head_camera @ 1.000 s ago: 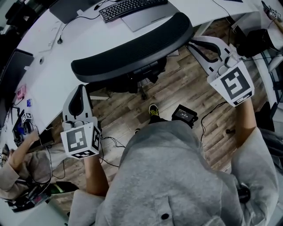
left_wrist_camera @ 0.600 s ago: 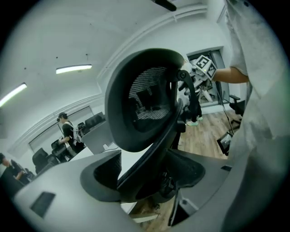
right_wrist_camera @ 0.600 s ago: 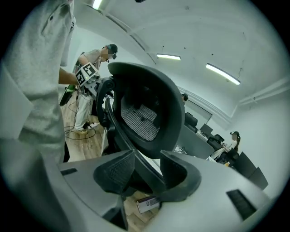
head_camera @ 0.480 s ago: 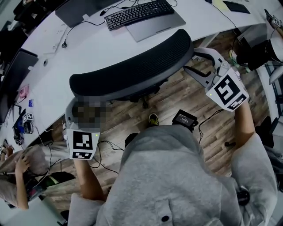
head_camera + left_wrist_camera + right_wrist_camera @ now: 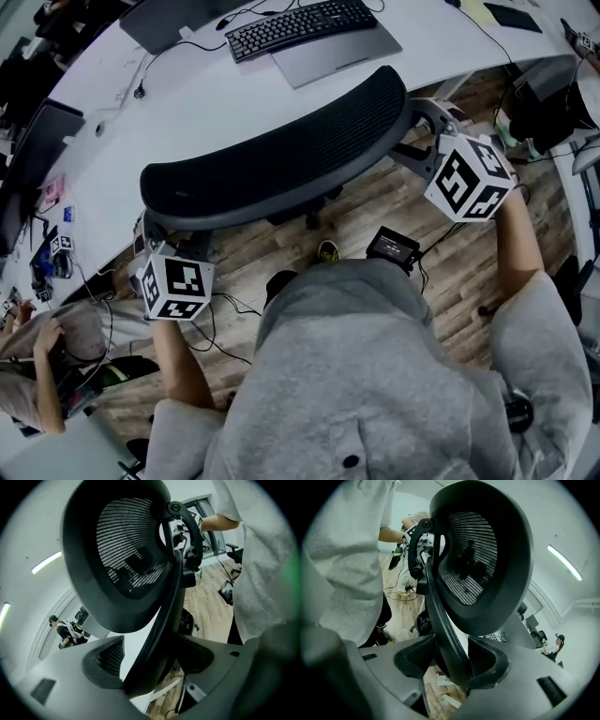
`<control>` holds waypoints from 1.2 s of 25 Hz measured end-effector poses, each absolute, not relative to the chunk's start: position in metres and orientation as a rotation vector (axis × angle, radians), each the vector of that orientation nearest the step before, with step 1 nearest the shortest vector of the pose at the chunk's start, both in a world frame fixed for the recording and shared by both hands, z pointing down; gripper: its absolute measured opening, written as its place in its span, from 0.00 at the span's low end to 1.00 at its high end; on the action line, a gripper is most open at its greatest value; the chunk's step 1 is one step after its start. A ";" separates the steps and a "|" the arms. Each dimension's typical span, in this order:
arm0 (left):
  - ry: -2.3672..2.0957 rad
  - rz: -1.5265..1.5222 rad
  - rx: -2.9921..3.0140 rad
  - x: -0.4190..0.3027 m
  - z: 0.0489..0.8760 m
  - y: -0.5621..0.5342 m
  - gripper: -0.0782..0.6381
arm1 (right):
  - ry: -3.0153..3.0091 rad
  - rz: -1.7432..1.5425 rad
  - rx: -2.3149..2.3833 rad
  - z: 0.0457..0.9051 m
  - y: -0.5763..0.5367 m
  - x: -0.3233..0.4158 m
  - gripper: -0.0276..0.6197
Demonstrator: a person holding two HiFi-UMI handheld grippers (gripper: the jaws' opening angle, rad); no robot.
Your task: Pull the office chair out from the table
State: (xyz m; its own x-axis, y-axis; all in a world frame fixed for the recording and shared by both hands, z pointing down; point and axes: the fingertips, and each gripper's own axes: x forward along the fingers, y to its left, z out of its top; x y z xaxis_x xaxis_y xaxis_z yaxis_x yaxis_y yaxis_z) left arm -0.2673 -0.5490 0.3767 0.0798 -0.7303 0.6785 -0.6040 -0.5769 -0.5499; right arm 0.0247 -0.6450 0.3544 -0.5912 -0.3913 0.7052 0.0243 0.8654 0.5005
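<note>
Presently the office chair [image 5: 281,150] stands close against the white table [image 5: 187,103], its curved black mesh backrest running along the table's near edge, between the table and the person in the grey sweatshirt [image 5: 375,375]. In the head view the chair's seat is hidden beneath the backrest. The left gripper [image 5: 164,234] is at the backrest's left end and the right gripper [image 5: 417,131] at its right end, each angled downward. In the left gripper view the jaws are spread and opening. The backrest's dark outer rim passes between them, with a clear gap of light between the rim and the jaw at picture left. Contact on the other side cannot be confirmed. In the right gripper view the jaws are likewise spread and opening, with the rim between them. It lies close to the pad at picture right, but no pinch is evident. A black keyboard [image 5: 295,23] lies on the table beyond the backrest. The wooden floor [image 5: 375,202] shows below the chair, and a small black box [image 5: 392,247] with trailing cable rests on it near the person's feet. A second person [image 5: 37,366] is partly visible at the far left edge.
</note>
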 end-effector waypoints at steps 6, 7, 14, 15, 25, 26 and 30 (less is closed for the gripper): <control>1.265 -1.641 -2.191 -0.273 0.397 -0.552 0.56 | -1.952 -0.694 0.173 0.377 -0.650 0.027 0.38; 1.256 -1.645 -2.191 -0.273 0.399 -0.554 0.56 | -1.941 -0.689 0.159 0.378 -0.651 0.027 0.38; 1.230 -1.619 -2.157 -0.277 0.408 -0.564 0.51 | -1.761 -0.756 0.095 0.417 -0.671 0.023 0.36; 1.218 -1.626 -2.143 -0.278 0.408 -0.564 0.43 | -1.755 -0.770 0.110 0.419 -0.674 0.023 0.25; 0.926 -1.816 -2.100 -0.282 0.419 -0.550 0.25 | -1.788 -0.747 0.106 0.430 -0.668 0.023 0.22; 0.918 -1.815 -2.099 -0.281 0.419 -0.549 0.24 | -1.781 -0.760 0.108 0.427 -0.668 0.022 0.22; 0.913 -1.785 -2.094 -0.280 0.418 -0.546 0.24 | -1.761 -0.791 0.126 0.419 -0.664 0.021 0.21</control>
State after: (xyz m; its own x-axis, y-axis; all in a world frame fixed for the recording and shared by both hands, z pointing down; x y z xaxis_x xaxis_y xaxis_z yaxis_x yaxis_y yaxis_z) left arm -0.2802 -0.5464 0.4177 0.0576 -0.5964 0.8006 -0.3005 -0.7751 -0.5558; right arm 0.0212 -0.6645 0.4195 -0.3500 -0.4625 0.8146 0.3019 0.7675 0.5655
